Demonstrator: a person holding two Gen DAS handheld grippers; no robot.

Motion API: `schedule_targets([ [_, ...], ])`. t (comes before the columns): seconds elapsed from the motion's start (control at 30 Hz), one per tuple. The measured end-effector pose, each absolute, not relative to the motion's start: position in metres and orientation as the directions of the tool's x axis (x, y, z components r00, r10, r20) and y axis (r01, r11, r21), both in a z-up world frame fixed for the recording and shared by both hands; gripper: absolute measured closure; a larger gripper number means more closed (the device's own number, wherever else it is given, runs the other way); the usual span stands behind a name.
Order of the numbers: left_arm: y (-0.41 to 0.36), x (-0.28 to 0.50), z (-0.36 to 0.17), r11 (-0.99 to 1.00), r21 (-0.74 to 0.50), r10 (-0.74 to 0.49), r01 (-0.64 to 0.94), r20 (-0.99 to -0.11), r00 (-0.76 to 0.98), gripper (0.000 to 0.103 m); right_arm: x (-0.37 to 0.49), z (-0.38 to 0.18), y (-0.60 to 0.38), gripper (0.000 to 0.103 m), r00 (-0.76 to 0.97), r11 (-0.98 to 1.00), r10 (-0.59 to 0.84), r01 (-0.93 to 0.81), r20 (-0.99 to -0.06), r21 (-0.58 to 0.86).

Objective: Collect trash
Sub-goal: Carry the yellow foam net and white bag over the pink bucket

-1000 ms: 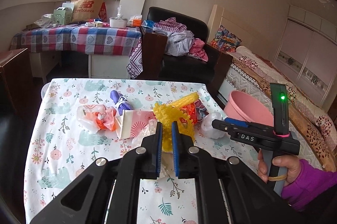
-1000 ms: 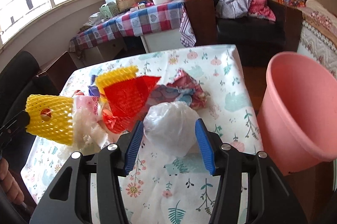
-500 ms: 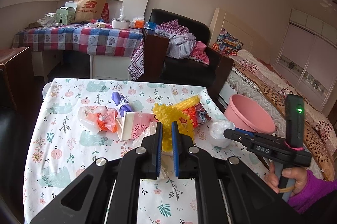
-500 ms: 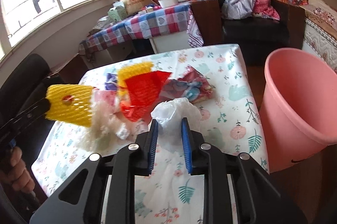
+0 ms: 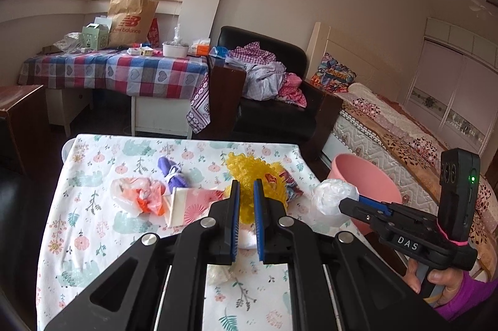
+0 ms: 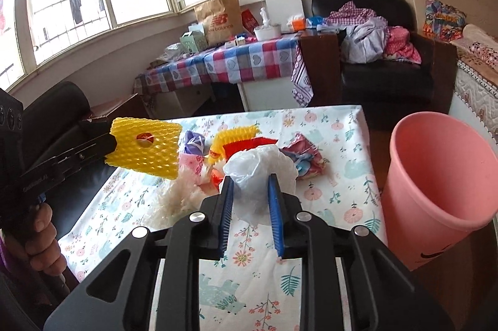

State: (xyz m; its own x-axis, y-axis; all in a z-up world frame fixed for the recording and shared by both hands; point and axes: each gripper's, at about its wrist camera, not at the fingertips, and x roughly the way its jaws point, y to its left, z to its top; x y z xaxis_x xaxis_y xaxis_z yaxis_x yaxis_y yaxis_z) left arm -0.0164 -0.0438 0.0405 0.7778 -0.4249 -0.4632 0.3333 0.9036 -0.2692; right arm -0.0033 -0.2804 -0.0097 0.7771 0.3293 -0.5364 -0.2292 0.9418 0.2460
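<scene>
Both sets of fingers clamp trash: left gripper yellow foam netting, right gripper crinkly white plastic bag.

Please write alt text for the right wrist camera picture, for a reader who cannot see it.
The right gripper is shut on a crumpled white plastic bag above a floral tablecloth, with a pink bucket at the right. At the left, the left gripper holds a yellow foam net; more wrappers lie on the table behind.
</scene>
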Motion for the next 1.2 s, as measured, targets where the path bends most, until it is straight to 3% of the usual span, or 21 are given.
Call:
schedule_targets([
  [0.73, -0.169, 0.02, 0.063, 0.808, -0.247, -0.587, 0.535, -0.409, 0.699, 0.095, -0.02, -0.012, -0.382, 0.08, 0.863, 0.954, 0.128, 0.027, -0.488, 0.298],
  [1.2, -0.262, 0.043, 0.042, 0.744, -0.228, -0.651, 0.628, -0.458, 0.606, 0.095, -0.02, -0.032, -0.445, 0.08, 0.859, 0.92, -0.004, 0.204, -0.511, 0.336],
])
